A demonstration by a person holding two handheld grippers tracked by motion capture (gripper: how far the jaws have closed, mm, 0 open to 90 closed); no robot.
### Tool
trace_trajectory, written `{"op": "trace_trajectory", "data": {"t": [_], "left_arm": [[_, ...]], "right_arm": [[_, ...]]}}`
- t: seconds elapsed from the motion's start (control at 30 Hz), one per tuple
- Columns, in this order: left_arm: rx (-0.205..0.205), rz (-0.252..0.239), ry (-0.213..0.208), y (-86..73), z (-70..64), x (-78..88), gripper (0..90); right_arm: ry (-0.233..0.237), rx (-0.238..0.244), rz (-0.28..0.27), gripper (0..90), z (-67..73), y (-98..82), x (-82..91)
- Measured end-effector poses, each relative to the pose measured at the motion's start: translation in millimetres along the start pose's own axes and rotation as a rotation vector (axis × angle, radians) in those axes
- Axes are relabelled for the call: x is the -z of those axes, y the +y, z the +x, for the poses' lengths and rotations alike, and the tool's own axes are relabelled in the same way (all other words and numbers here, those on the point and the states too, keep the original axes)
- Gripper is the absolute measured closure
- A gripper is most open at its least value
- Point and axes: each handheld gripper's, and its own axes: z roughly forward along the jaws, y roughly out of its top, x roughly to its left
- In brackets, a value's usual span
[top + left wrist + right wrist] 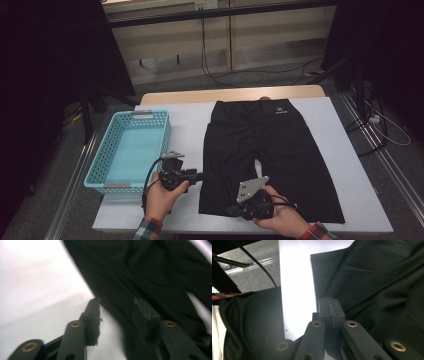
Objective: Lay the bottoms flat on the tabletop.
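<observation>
Black shorts [270, 145] lie flat on the white table [185, 125], waistband at the far side. My left gripper [202, 175] reaches in level at the outer edge of the left leg. In the left gripper view the left gripper [116, 302] is open: one jaw is over the bare table, the other over the shorts [150, 272], and the cloth's edge lies loose between them. My right gripper [231, 210] is at the bottom hem of that leg. In the right gripper view the right gripper [329, 305] has its pads pressed together on the edge of the shorts [374, 277], with creases running away from them.
A light blue plastic basket [165, 135] with nothing in it stands on the table's left side, just left of my left hand. The table's front edge is right under both hands. Beyond the far edge are grey floor, cables and black curtains.
</observation>
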Motion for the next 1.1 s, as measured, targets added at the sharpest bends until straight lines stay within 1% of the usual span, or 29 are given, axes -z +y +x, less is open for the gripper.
{"op": "trace_trajectory", "data": {"t": [0.03,0.07,0.1,0.13,0.17,0.2,0.23,0.27,0.3,0.33,0.37,0.4,0.43,0.47,0.5,0.53,0.6,0.63,0.67,0.7,0.77,0.83,0.9,0.93,1.0,1.03,1.07,1.1], "left_arm": [[0.007,0.005,0.015,2.0,0.8,-5.2,48.7],[0.0,0.004,0.042,3.6,1.2,-9.1,49.0],[-0.012,0.003,0.056,4.5,1.3,-12.7,49.2],[-0.017,0.014,0.056,4.8,1.2,-15.9,50.8],[-0.024,0.027,0.062,4.7,1.1,-18.5,52.4],[-0.04,0.032,0.068,4.4,0.2,-20.2,53.5],[-0.052,0.034,0.083,4.8,-0.9,-20.6,56.7],[-0.048,0.04,0.083,5.4,-1.7,-21.1,63.4],[-0.042,0.048,0.07,5.6,-1.1,-21.8,69.9],[-0.04,0.053,0.072,5.5,-0.9,-22.1,72.0],[-0.043,0.052,0.078,5.6,-0.8,-22.6,77.2],[-0.042,0.055,0.077,6.0,-1.0,-23.0,80.6],[-0.033,0.059,0.067,6.3,-1.2,-23.6,83.7],[-0.023,0.073,0.042,6.6,-0.3,-23.9,88.2],[-0.014,0.072,0.03,6.6,-0.3,-24.6,90.0],[-0.018,0.077,0.029,7.1,-0.4,-24.3,90.0],[-0.005,0.073,0.02,8.1,0.4,-22.8,90.0],[-0.005,0.065,0.022,9.0,1.4,-20.6,90.0],[-0.005,0.056,0.022,10.3,2.5,-17.4,90.0],[0.001,0.049,0.017,11.9,4.3,-13.1,90.0],[0.007,0.014,0.024,13.9,7.0,-6.3,90.0],[0.022,0.005,0.014,14.3,9.3,-3.5,90.0],[0.018,0.012,0.013,12.6,8.5,-6.0,90.0],[0.015,0.015,0.018,12.6,8.1,-7.1,90.0],[0.0,0.007,0.044,13.1,8.8,-7.3,90.0],[0.004,0.006,0.052,13.2,9.7,-6.6,90.0],[-0.002,0.005,0.07,13.1,10.5,-6.2,90.0],[-0.006,0.0,0.082,12.7,11.6,-6.2,90.0]], "right_arm": [[-0.003,0.002,0.003,90.0,0.4,0.3,-0.1],[-0.009,0.0,0.0,90.0,0.5,0.5,0.1],[-0.011,-0.003,-0.004,90.0,0.4,0.3,0.6],[-0.012,-0.005,-0.009,89.5,-0.1,0.1,1.5],[-0.016,-0.013,-0.016,85.3,-0.6,-0.3,2.7],[-0.022,-0.021,-0.027,78.4,-1.8,-0.8,4.4],[-0.034,-0.029,-0.041,76.6,-2.9,-0.8,6.7],[-0.04,-0.028,-0.054,75.1,-4.8,-0.6,9.9],[-0.05,-0.035,-0.065,70.3,-6.5,-0.1,13.7],[-0.068,-0.043,-0.081,64.2,-8.5,0.6,17.3],[-0.087,-0.051,-0.09,60.0,-11.1,1.0,21.2],[-0.103,-0.061,-0.1,59.7,-13.7,1.1,25.2],[-0.119,-0.071,-0.114,58.3,-16.3,1.0,29.3],[-0.145,-0.08,-0.124,54.6,-19.5,0.6,33.3],[-0.17,-0.098,-0.133,53.9,-23.1,0.1,37.0],[-0.194,-0.119,-0.14,53.8,-27.1,-0.6,40.8],[-0.256,-0.157,-0.15,52.5,-35.8,-3.7,48.0],[-0.28,-0.177,-0.152,52.5,-40.3,-5.7,51.2],[-0.314,-0.2,-0.154,52.5,-44.4,-8.0,54.1],[-0.342,-0.226,-0.158,52.4,-48.2,-10.4,56.4],[-0.384,-0.258,-0.152,52.5,-55.1,-14.6,57.9],[-0.405,-0.299,-0.138,52.5,-60.7,-17.8,55.5],[-0.412,-0.301,-0.107,55.2,-64.6,-19.9,49.3],[-0.407,-0.307,-0.095,55.7,-66.3,-20.5,45.6],[-0.394,-0.308,-0.082,59.0,-68.4,-19.6,39.7],[-0.394,-0.304,-0.082,59.0,-68.7,-18.4,37.6],[-0.392,-0.301,-0.083,59.5,-68.7,-17.0,35.6],[-0.391,-0.298,-0.079,62.2,-68.6,-15.7,33.2]]}}
